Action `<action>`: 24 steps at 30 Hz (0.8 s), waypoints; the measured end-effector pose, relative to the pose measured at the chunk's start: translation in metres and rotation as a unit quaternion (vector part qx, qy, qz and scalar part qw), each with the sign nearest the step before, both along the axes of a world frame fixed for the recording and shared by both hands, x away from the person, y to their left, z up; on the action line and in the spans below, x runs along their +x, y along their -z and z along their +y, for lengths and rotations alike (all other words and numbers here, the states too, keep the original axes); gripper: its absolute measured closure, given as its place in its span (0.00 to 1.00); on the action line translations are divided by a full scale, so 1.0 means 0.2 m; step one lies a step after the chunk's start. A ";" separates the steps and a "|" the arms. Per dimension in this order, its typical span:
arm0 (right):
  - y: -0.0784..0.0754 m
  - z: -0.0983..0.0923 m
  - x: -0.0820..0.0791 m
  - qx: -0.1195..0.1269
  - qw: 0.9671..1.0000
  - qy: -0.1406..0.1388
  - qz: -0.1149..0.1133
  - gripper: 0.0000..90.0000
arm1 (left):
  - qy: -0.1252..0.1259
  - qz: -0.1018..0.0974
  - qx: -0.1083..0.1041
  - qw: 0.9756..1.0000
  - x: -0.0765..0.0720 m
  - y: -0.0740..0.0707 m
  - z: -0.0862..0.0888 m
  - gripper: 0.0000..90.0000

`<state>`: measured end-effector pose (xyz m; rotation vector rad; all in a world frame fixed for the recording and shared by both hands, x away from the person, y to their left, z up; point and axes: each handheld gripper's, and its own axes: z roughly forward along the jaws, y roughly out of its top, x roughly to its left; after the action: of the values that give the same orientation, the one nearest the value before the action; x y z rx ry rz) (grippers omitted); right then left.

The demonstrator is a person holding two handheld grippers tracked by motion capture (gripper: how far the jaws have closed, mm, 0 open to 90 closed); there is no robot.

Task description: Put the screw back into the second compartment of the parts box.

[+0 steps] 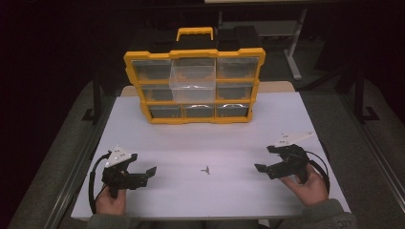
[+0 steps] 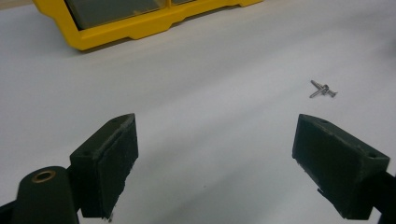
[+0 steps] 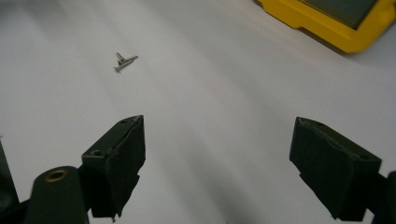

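I have both grippers low over the white table [image 1: 200, 143], left gripper [image 1: 149, 171] and right gripper [image 1: 260, 168] facing each other, each with jaws spread wide and nothing between them. The screws [image 1: 206, 169] lie in a small crossed cluster on the bare table about midway between the two grippers, well apart from the yellow organizer [image 1: 193, 86] at the far side, whose middle drawer [image 1: 192, 82] stands pulled out. Step in hand, as I judge it: picking a screw up. To do it well I would bring one gripper in low, pads nearly flat to the table, and close across a shank rather than along it. In the left gripper view the screws [image 2: 323, 89] form a shallow X; in the right gripper view [image 3: 125, 62] the longer one runs diagonally, its head end too small to make out. In the high view that long axis lies roughly left to right.
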<state>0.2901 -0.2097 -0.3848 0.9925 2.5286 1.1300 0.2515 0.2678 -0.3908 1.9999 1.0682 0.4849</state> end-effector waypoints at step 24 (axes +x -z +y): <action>-0.01 0.45 0.18 -0.044 0.992 -0.107 0.038 0.38 | -0.002 -0.001 -0.006 1.000 0.01 0.01 0.00 0.15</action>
<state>0.3261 -0.1202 -0.3818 0.7708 2.7748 1.0395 0.2526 0.2675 -0.3921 1.9861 1.0715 0.4804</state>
